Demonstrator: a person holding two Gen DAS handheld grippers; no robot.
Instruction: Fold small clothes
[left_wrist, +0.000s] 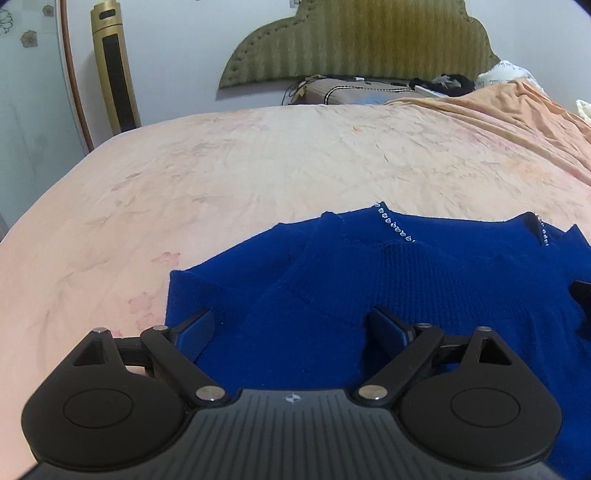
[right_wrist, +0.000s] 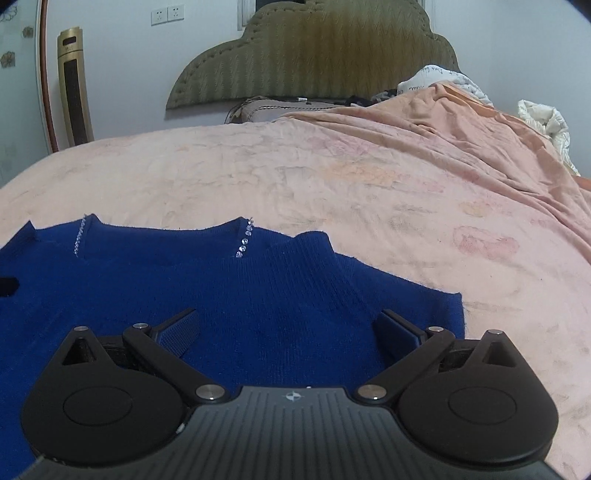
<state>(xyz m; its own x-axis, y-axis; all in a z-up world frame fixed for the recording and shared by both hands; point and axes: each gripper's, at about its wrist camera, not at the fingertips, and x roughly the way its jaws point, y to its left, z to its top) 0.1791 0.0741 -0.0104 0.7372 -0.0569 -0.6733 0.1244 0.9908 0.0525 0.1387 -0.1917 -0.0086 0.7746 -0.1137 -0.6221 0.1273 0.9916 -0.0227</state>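
Each tool is matte black plastic: a ribbed grey-black centre plate with a small white pinwheel mark, flanked by two rounded housings with oval recesses. Silver rivets pin the angled link arms. The left tool (left_wrist: 291, 332) and right tool (right_wrist: 291, 328) carry blue textured pads (left_wrist: 195, 334).

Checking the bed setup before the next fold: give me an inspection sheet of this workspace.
Surface: bed sheet, pinkish, wrinkled.
Job's things: blue sweater lying flat, sleeves folded in, rhinestone trim at the neckline.
Clutter: orange blanket bunched at the far right; pillow and small dark items by the headboard.
Grippers: left gripper and right gripper both open over the sweater, nothing pinched.
Cables: thin dark cord beside the pillow.
Surroundings: olive headboard, gold tower fan, wall sockets.
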